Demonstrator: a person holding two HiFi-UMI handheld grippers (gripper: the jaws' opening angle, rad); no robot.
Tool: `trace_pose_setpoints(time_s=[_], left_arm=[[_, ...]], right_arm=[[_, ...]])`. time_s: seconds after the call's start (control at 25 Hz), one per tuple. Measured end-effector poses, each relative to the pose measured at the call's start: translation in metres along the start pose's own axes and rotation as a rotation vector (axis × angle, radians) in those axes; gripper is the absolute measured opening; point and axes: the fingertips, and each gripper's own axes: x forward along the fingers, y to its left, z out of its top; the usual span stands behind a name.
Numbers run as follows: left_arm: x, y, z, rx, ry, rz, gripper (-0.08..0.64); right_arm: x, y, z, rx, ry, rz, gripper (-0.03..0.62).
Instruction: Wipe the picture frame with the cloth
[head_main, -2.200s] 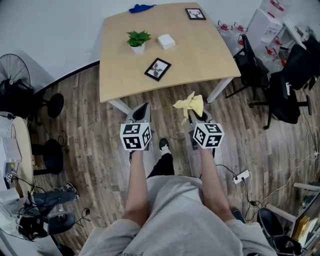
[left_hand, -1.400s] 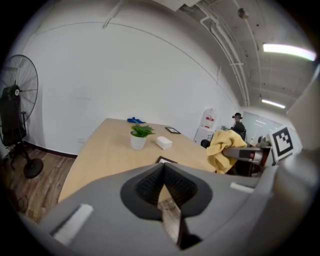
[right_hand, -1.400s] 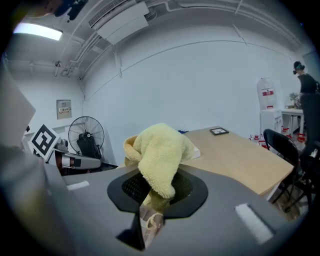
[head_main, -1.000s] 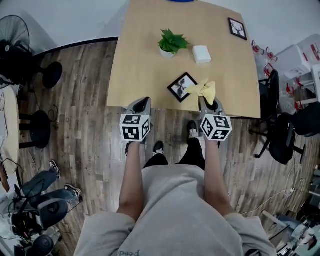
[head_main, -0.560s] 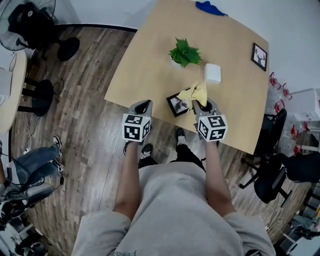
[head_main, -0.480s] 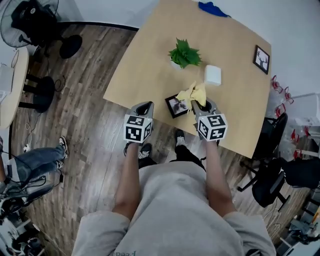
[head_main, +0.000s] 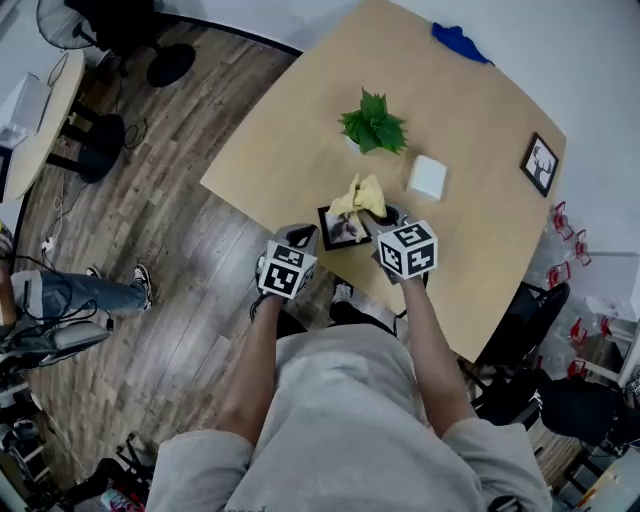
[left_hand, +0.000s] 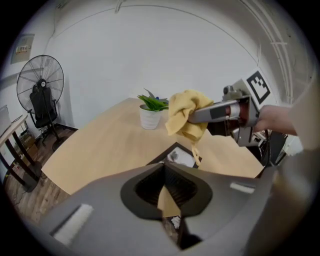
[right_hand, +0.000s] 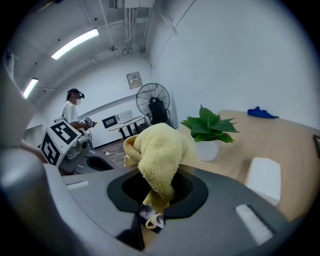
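Observation:
A black picture frame (head_main: 339, 228) lies flat near the front edge of the wooden table (head_main: 285, 135). My right gripper (head_main: 378, 214) is shut on a yellow cloth (head_main: 360, 196), which hangs just above the frame's far right corner. In the right gripper view the cloth (right_hand: 158, 150) bulges out of the jaws, and a bit of the frame (right_hand: 149, 216) shows below it. My left gripper (head_main: 301, 236) is shut and holds nothing, at the table's edge just left of the frame. The left gripper view shows the frame (left_hand: 181, 156) ahead and the cloth (left_hand: 186, 116) over it.
A potted plant (head_main: 373, 122) and a white box (head_main: 427, 177) stand beyond the frame. A second frame (head_main: 540, 165) lies at the right edge and a blue cloth (head_main: 460, 42) at the far corner. Office chairs (head_main: 520, 330), a fan (right_hand: 152, 102) and a person (right_hand: 72, 112) are around.
Both grippers came from over the floor up to the table's front edge. The cloth in the right gripper now hangs over the picture frame. Left gripper stays shut.

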Motion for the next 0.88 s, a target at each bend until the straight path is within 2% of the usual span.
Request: trace_pose_setpoints(time_s=[0.24,0.36,0.68,0.88], left_arm=[[0.028,-0.009,-0.014,0.031,0.065,0.005,0.052],[0.037,-0.012,-0.019,0.051,0.083,0.010,0.052],[0.057,-0.011,-0.037,0.048,0.166,0.007,0.052],[0.065,-0.012,-0.044,0.059,0.194,-0.002,0.052]], right_arm=[[0.026,0.013,0.000,-0.046,0.021,0.162,0.060],[0.035,0.018,-0.004,-0.064,0.037,0.214,0.060],[0.059,0.035,-0.016,-0.104,0.084,0.278,0.061],[0.074,0.041,-0.017,-0.079,0.058,0.295,0.061]])
